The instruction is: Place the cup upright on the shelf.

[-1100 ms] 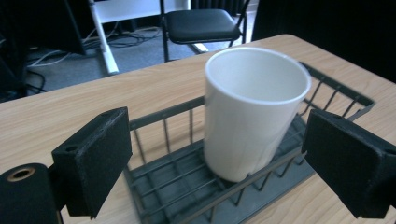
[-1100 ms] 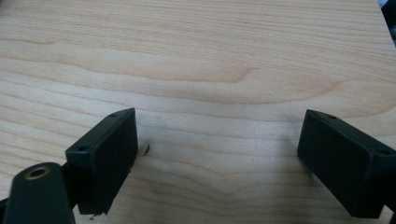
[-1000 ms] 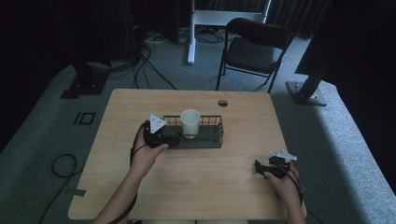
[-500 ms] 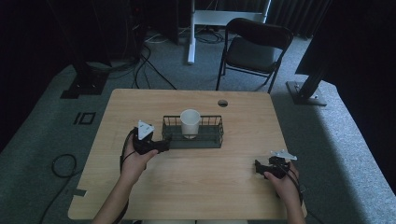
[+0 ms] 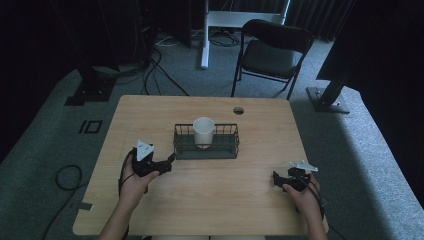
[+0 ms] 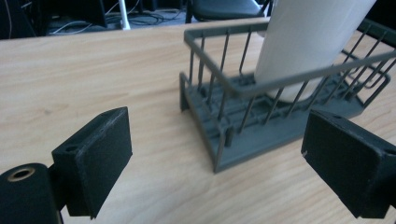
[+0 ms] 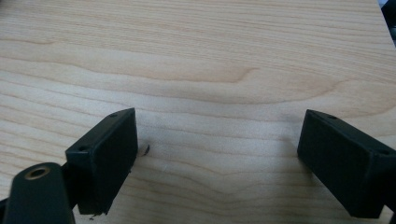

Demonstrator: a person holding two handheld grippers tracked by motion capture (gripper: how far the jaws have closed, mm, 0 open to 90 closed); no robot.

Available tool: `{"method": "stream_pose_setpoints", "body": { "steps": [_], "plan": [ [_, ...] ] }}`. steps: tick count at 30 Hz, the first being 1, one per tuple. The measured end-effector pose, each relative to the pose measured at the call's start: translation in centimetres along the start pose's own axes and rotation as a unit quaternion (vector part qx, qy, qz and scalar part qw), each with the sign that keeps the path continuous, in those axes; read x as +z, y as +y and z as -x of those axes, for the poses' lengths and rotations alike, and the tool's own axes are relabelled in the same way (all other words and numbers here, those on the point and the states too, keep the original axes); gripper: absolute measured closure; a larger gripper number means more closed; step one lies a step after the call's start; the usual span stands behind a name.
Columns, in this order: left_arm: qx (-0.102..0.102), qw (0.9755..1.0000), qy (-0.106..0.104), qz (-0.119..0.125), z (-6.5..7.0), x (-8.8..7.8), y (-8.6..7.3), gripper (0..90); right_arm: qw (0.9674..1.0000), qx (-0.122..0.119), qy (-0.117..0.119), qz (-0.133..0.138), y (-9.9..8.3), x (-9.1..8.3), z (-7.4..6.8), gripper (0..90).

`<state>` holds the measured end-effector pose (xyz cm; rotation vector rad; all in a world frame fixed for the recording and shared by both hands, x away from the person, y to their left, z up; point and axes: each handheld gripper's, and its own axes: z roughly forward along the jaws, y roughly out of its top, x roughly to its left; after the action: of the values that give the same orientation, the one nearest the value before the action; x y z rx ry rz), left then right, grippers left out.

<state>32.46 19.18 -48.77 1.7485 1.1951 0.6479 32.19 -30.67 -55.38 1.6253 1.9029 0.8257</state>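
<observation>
A white cup [image 5: 203,132] stands upright inside a dark wire basket [image 5: 206,148] at the centre of the wooden table [image 5: 210,195]. The left gripper [image 5: 170,159], jaws apart and empty, sits just left of the basket; the right gripper [image 5: 274,178], also spread, rests at lower right.

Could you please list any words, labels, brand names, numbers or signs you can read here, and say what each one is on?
None can be read: the white cup, the wire basket, the table and both grippers, left gripper and right gripper, show no print or label.
</observation>
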Motion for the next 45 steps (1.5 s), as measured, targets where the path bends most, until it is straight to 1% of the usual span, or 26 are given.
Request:
{"method": "stream_pose_setpoints", "body": {
  "steps": [2,5,9,11,14,15,17,19,20,22,26,30,32,34,36,37,38,39,40,41,42,45],
  "plan": [
    [0.000,1.0000,-0.002,-0.007,0.0,-0.2,-0.6,9.2,1.0000,0.000,0.000,0.000,0.0,0.0,0.0,11.7],
    [-0.005,0.9999,-0.005,-0.012,-0.1,-0.4,-1.5,9.2,1.0000,0.000,0.000,0.000,0.0,0.0,0.0,11.7],
    [-0.012,0.9997,0.005,-0.022,-0.4,-0.6,-2.6,9.2,1.0000,0.000,0.000,0.000,0.0,0.0,0.0,11.8],
    [-0.012,0.9995,0.012,-0.028,-0.6,-0.6,-3.1,9.2,1.0000,-0.001,0.000,0.001,0.0,0.0,0.0,11.7],
    [-0.016,0.9992,0.016,-0.031,-0.9,-0.7,-3.7,9.2,1.0000,-0.002,-0.001,0.001,0.0,0.0,0.0,11.8],
    [-0.014,0.9992,0.019,-0.033,-1.0,-0.8,-3.9,9.2,1.0000,-0.002,-0.001,0.001,0.0,0.0,0.0,11.7],
    [-0.019,0.9989,0.021,-0.037,-1.2,-0.9,-4.2,9.2,1.0000,-0.002,0.000,0.001,0.0,0.0,0.0,11.7],
    [-0.017,0.9986,0.026,-0.042,-1.4,-0.9,-4.5,9.2,1.0000,-0.001,-0.001,0.001,0.0,0.0,0.0,11.7],
    [-0.020,0.9984,0.028,-0.044,-1.5,-1.0,-4.7,9.2,1.0000,-0.001,-0.001,0.001,0.0,0.0,0.0,11.7],
    [-0.019,0.9982,0.028,-0.049,-1.7,-1.1,-4.8,9.2,1.0000,-0.001,0.000,0.000,0.0,0.0,0.0,11.7],
    [-0.022,0.9975,0.038,-0.055,-2.0,-1.3,-5.3,9.2,1.0000,-0.001,0.000,0.001,0.0,0.0,0.0,11.7],
    [-0.019,0.9966,0.045,-0.066,-2.3,-1.4,-5.7,9.2,1.0000,-0.001,0.000,0.001,0.0,0.0,0.0,11.7],
    [-0.022,0.9964,0.045,-0.068,-2.4,-1.3,-5.8,9.1,1.0000,-0.001,-0.001,0.001,0.0,0.0,0.0,11.7],
    [-0.020,0.9960,0.050,-0.071,-2.5,-1.4,-6.0,9.1,1.0000,-0.001,0.000,0.001,0.0,0.0,0.0,11.7],
    [-0.021,0.9935,0.066,-0.091,-2.7,-1.4,-6.2,9.2,1.0000,-0.001,0.000,0.001,0.0,0.0,0.0,11.7],
    [-0.023,0.9932,0.069,-0.091,-2.9,-1.4,-6.3,9.2,1.0000,-0.001,-0.001,0.001,0.0,0.0,0.0,11.7],
    [-0.029,0.9924,0.073,-0.095,-3.0,-1.4,-6.4,9.2,1.0000,-0.001,0.000,0.001,0.0,0.0,0.0,11.7],
    [-0.031,0.9913,0.080,-0.100,-3.2,-1.4,-6.6,9.2,1.0000,-0.001,-0.001,0.001,0.0,0.0,0.0,11.7],
    [-0.028,0.9903,0.084,-0.107,-3.4,-1.5,-6.6,9.2,1.0000,-0.001,0.000,0.001,0.0,0.0,0.0,11.7],
    [-0.027,0.9896,0.086,-0.112,-3.5,-1.5,-6.7,9.2,1.0000,-0.001,-0.001,0.001,0.0,0.0,0.0,11.7],
    [-0.031,0.9890,0.087,-0.115,-3.7,-1.6,-6.8,9.2,1.0000,-0.001,-0.001,0.001,0.0,0.0,0.0,11.7],
    [-0.038,0.9879,0.092,-0.119,-4.0,-1.7,-7.0,9.2,1.0000,-0.001,0.000,0.001,0.0,0.0,0.0,11.7]
  ]
}}
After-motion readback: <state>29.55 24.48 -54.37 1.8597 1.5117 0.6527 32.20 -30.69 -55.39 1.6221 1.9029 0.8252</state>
